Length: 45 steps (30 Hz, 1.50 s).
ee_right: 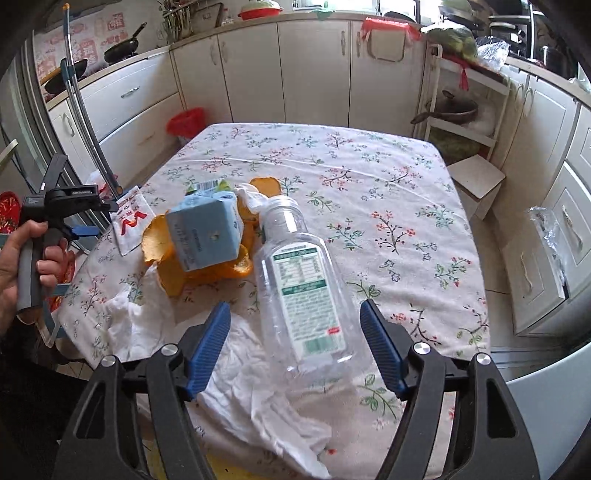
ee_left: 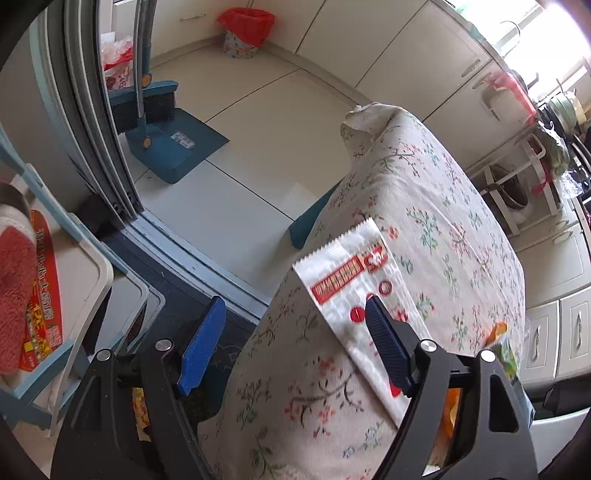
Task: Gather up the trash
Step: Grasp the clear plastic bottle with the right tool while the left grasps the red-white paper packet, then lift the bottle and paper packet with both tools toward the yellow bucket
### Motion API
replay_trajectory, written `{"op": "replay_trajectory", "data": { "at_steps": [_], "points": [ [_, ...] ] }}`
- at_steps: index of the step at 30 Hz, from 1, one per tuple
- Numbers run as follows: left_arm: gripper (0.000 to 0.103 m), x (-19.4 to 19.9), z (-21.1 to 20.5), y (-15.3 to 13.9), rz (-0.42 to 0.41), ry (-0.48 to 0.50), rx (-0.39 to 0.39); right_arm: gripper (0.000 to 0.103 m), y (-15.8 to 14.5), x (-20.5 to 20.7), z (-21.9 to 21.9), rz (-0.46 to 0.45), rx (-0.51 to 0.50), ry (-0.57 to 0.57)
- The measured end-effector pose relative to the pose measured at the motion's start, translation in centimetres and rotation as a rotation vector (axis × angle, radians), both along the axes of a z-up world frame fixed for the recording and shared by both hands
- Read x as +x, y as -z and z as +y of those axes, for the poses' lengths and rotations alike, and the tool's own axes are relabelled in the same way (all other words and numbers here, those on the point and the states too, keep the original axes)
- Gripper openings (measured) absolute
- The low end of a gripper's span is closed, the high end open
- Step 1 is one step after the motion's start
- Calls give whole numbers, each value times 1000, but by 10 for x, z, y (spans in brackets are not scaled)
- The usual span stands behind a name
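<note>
The left claw (ee_left: pixel 295 343) stands wide open and empty at the bottom of the left wrist view, straddling the corner of the tabletop (ee_left: pixel 443 206), which wears a floral cloth. Its right finger (ee_left: pixel 388 347) lies over a white and red wrapper (ee_left: pixel 354 280) that rests flat at the tabletop's near edge; the left finger hangs off the side, above the floor. A bin (ee_left: pixel 243 33) with a red liner stands on the floor at the top of that frame, well apart from the tabletop, and a blue dustpan (ee_left: pixel 177 147) with a broom leans at the upper left. In the right wrist view the right claw (ee_right: pixel 293 347) is also wide open and holds nothing, its fingers either side of the lower end of a clear plastic bottle (ee_right: pixel 299 280) lying on its side at centre frame, with no pad touching it. Left of the bottle a blue carton (ee_right: pixel 203 236) sits on orange peel (ee_right: pixel 166 273), and white tissue (ee_right: pixel 243 391) sprawls across the lower centre, partly under the bottle. At the left edge a hand (ee_right: pixel 22 258) grips the other claw's handle beside the wrapper.
</note>
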<state>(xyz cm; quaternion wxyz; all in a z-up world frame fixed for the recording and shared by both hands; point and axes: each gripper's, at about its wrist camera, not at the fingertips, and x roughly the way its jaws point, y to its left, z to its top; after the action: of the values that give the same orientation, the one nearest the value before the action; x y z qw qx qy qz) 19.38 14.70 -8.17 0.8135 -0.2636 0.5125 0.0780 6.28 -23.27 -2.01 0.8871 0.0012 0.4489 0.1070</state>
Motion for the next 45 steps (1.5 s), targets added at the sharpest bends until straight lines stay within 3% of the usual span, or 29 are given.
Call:
{"op": "replay_trajectory", "data": {
  "at_steps": [4,6,7,10,13,24,34,38,45],
  "points": [
    [73,14,5,6,-4,-8,-31,70,5,9,1,13,0,5],
    [61,17,7,8,-13,-12,-58,70,7,12,1,17,4,8],
    [50,17,9,9,-24,-14,-76,70,7,14,0,20,8,9],
    [12,20,8,5,-44,-2,-103,57,9,18,-1,29,30,9],
    [1,19,5,-6,-85,6,-95,54,7,19,-5,22,61,20],
    [0,-16,-2,-53,-261,47,-192,54,-26,-2,-47,-86,307,116],
    [0,-109,-43,-132,-489,206,-152,54,-48,-51,-51,-129,447,73],
    [0,-162,-59,-152,-534,263,-158,54,-42,-94,-40,-93,471,31],
    [0,-244,-68,-163,-541,310,-226,54,-12,-162,-16,36,448,-35]
  ]
}}
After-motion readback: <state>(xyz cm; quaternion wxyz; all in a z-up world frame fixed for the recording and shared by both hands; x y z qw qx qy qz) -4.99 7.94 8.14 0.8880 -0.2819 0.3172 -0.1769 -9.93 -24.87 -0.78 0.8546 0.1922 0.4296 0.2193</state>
